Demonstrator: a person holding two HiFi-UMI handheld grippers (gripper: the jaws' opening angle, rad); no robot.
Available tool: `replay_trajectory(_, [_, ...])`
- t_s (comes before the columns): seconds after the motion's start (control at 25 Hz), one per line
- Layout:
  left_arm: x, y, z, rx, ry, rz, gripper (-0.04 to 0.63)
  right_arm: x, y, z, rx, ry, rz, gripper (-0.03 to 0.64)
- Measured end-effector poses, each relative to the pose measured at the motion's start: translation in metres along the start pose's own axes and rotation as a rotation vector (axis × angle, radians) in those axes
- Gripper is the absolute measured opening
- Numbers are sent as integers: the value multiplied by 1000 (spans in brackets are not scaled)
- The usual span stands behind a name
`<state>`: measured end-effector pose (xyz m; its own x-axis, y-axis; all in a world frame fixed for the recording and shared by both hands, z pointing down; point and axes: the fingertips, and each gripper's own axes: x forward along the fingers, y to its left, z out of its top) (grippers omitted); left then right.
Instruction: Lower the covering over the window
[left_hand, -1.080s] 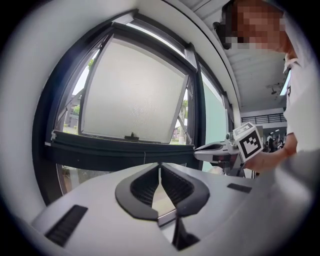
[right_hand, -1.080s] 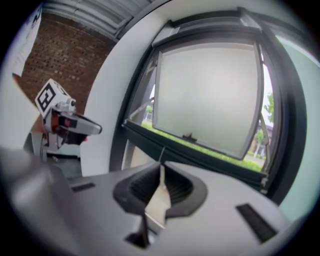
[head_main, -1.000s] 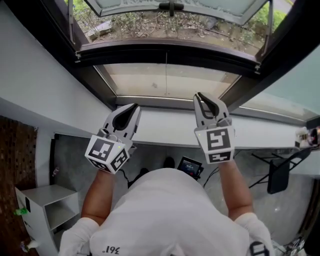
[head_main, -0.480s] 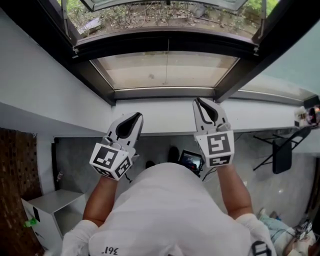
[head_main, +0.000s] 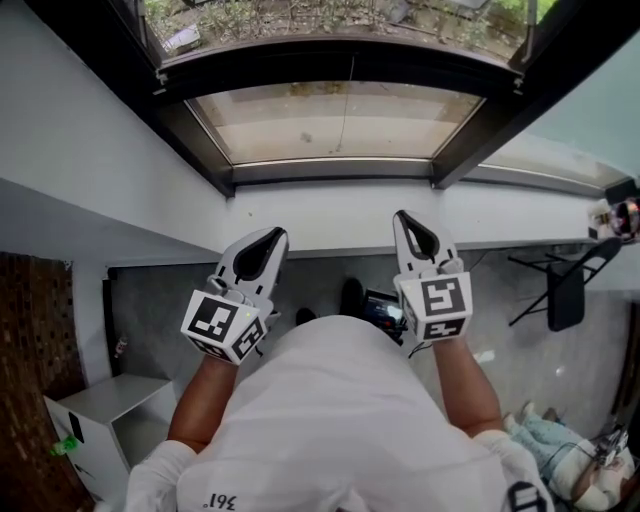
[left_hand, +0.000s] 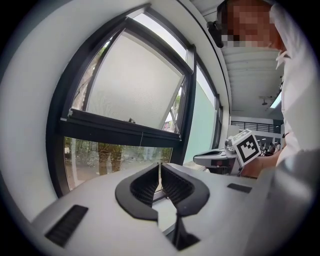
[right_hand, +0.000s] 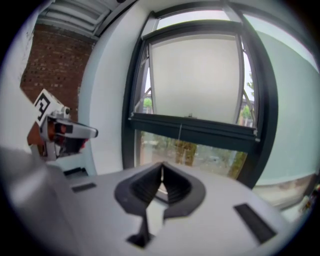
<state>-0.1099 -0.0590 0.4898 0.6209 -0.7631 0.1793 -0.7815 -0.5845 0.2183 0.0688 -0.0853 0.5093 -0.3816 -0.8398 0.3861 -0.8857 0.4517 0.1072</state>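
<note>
Above the white sill (head_main: 330, 225), a dark-framed window (head_main: 205, 150) fills most of what both gripper views face. Its upper part is taken up by the covering (right_hand: 195, 75), a pale, matt, evenly lit sheet that shows a fine grain in the left gripper view; whether it is cloth or mesh cannot be told. It reaches down to a dark crossbar (right_hand: 200, 129), and below that bar the glass is bare, with trees and ground outside. Next in size is the person's white shirt (head_main: 340, 420), which carries the only legible writing: a dark print (head_main: 225, 500) that reads "361". The left gripper (left_hand: 160, 165) and the right gripper (right_hand: 161, 166) are held side by side in front of the sill, pointing at the window and well apart from the covering. The left jaws are pressed together at the tips with nothing between them. The right jaws have just been closing and now meet, also empty. Smallest is a thin cord (right_hand: 180, 132) that hangs from the middle of the crossbar over the bare glass, touched by neither gripper.
</note>
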Motion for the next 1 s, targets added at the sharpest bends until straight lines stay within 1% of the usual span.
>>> replay_trajectory(0.24, [-13,1,-2,-2,5,-19,28,-7,8,3,65,-28,-15,21])
replay_trajectory(0.6, [-18,-2,-2,9,6,-44,28,-8,26,10,23,-27,2,21])
replay_trajectory(1.0, [-13,-8,-3,6,10,-61,28,-4,27,16,14,-31,12,20])
